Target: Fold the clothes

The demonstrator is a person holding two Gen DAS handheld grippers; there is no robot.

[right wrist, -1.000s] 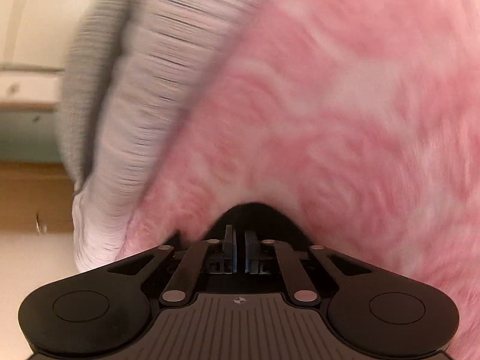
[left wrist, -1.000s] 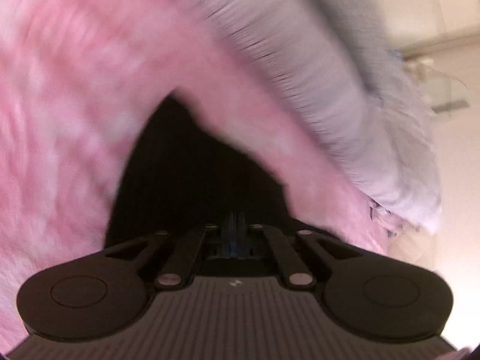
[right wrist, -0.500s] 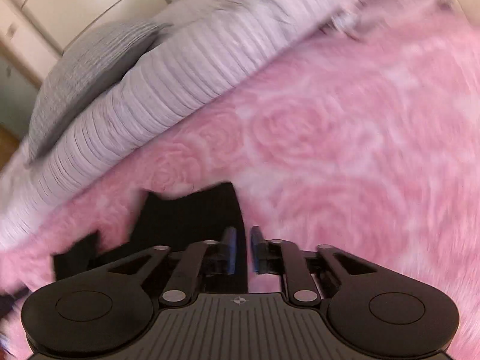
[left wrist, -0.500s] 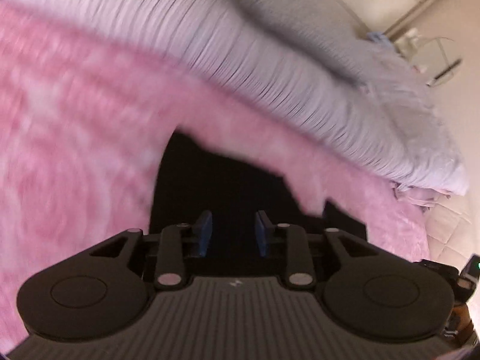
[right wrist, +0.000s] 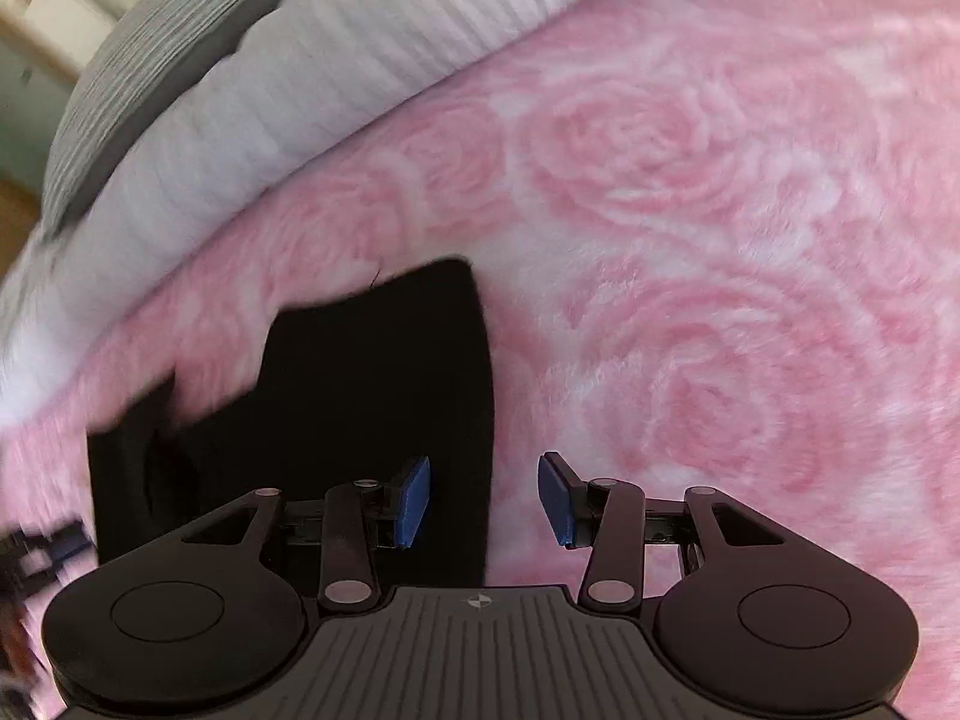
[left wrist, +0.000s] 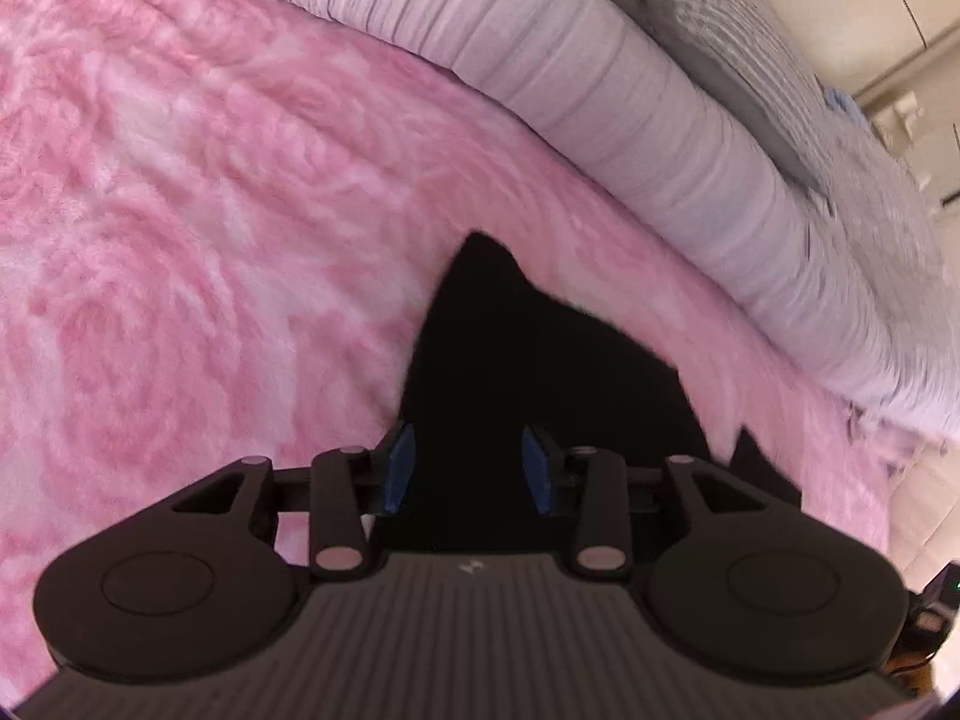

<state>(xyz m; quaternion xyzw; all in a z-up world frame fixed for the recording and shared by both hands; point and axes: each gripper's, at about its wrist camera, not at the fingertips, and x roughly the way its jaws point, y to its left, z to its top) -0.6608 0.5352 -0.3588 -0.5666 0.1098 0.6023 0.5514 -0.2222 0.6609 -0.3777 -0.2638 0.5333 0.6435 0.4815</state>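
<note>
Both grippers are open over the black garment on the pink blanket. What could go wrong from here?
1. The left gripper and right gripper have just been opening and nothing is pinched, so the black garment may settle crooked; its far edge already looks uneven.
2. The garment is so dark that its folds hardly show, so the next grasp could miss an edge.
3. The pink blanket is plush: a low pinch might catch its pile together with the garment.
</note>
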